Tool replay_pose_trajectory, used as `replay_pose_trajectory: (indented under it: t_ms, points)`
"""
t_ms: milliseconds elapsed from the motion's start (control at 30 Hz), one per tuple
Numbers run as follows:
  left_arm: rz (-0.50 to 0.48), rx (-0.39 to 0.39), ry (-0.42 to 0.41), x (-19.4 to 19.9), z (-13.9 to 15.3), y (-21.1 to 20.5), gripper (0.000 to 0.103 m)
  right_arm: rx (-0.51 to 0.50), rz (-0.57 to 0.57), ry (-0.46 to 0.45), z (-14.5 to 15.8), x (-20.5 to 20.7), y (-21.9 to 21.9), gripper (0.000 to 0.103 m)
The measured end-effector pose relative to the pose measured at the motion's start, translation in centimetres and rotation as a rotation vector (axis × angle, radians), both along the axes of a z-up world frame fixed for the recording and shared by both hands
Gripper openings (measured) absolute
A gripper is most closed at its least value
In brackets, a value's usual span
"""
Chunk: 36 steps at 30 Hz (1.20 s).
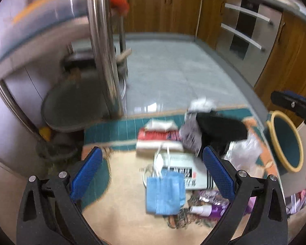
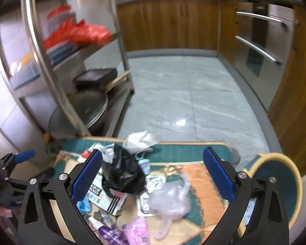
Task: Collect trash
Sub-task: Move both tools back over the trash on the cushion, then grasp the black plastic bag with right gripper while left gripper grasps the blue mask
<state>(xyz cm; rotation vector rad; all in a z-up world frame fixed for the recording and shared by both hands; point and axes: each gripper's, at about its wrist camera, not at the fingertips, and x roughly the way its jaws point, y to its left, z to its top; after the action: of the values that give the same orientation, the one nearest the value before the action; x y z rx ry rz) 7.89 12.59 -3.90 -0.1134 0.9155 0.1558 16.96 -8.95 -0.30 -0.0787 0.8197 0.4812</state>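
Observation:
Trash lies on a patterned rug (image 1: 120,210) on the kitchen floor. In the left wrist view my left gripper (image 1: 153,171) is open above a blue face mask (image 1: 165,192), a white box (image 1: 185,169), a red-and-white packet (image 1: 159,138) and a black plastic bag (image 1: 220,128). In the right wrist view my right gripper (image 2: 153,171) is open above the black bag (image 2: 122,173), a clear plastic bag (image 2: 171,200), a white crumpled tissue (image 2: 140,139) and a purple spray bottle (image 2: 106,230). A teal bin with a yellow rim (image 2: 279,185) stands at the rug's right; it also shows in the left wrist view (image 1: 285,140).
A steel rack (image 2: 40,61) with a red bag (image 2: 79,32), containers and a large metal lid (image 2: 89,106) stands at left. Wooden cabinets (image 2: 167,22) and an oven (image 2: 263,47) line the back and right. Grey tiled floor (image 2: 183,98) lies beyond the rug.

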Motion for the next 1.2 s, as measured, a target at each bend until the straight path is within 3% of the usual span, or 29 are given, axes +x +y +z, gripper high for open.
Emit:
replay_pose_trajectory:
  t_ms: [133,400,667,833,967,1100,1200]
  points:
    - [-0.040,0.021,0.054,0.6,-2.5,-0.4,0.097,-0.042,0.044,0.023,-1.3,0.2,2.4,0.098]
    - [-0.115,0.009,0.180,1.6,-6.3,-1.4,0.097,-0.054,0.062,0.157,-4.2,1.4,4.4,0.094]
    - [-0.077,-0.073,0.280,2.6,-8.7,-0.3,0.093,-0.050,0.115,0.285,-7.0,1.9,6.3,0.061]
    - [-0.082,-0.141,0.343,3.3,-9.4,-0.5,0.058,-0.077,0.170,0.295,-7.5,1.3,7.5,0.027]
    - [-0.072,-0.141,0.336,3.1,-8.9,-0.6,0.046,-0.083,0.183,0.282,-7.1,0.9,7.7,0.022]
    - [-0.043,-0.149,0.337,2.5,-8.3,-0.1,0.021,-0.058,0.181,0.273,-6.2,0.6,7.0,0.019]
    - [-0.042,-0.140,0.326,1.9,-7.5,-0.3,0.017,-0.033,0.184,0.253,-5.1,0.2,6.3,0.018]
